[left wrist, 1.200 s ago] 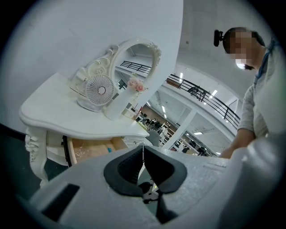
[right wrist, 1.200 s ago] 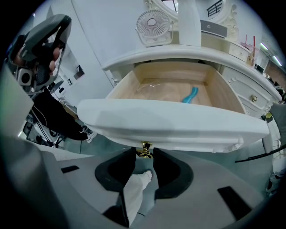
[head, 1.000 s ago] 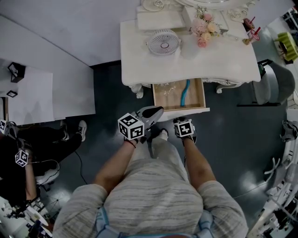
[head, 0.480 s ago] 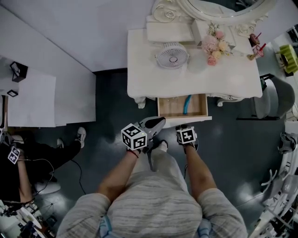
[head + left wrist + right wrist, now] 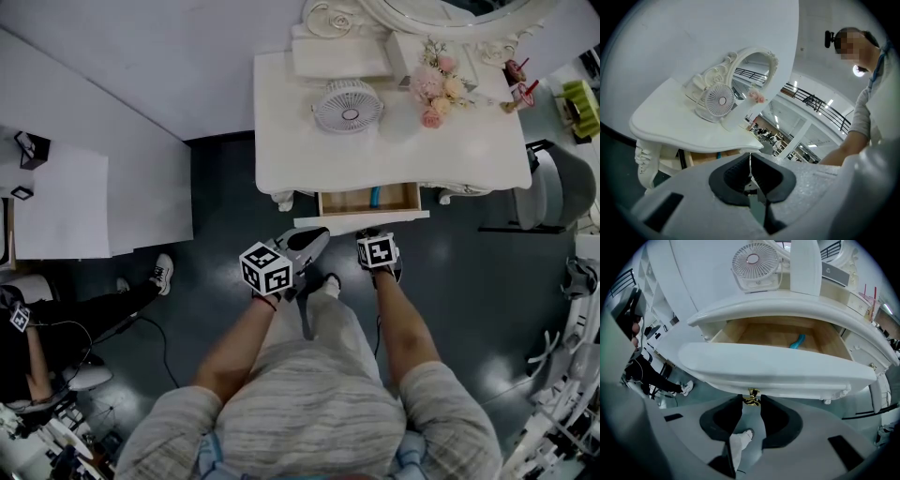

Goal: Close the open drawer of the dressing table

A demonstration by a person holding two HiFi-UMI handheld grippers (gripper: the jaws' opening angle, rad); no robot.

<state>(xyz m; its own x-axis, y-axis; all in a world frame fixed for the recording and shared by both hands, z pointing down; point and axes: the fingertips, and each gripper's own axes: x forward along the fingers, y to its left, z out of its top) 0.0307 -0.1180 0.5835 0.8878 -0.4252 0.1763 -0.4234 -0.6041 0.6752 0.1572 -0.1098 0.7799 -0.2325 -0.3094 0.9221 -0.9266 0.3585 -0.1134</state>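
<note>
The rigid, likely light-running white wooden drawer (image 5: 778, 369) should push best by its small brass knob (image 5: 751, 399), apparently pinched in the right gripper's (image 5: 751, 402) fingers; the left gripper's (image 5: 750, 159) fingers are together, empty.

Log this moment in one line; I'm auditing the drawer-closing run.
drawer: partly open, blue item inside | right gripper: shut on knob | left gripper: shut, empty

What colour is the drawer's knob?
Gold: the small metal knob shows best in the right gripper view.
</note>
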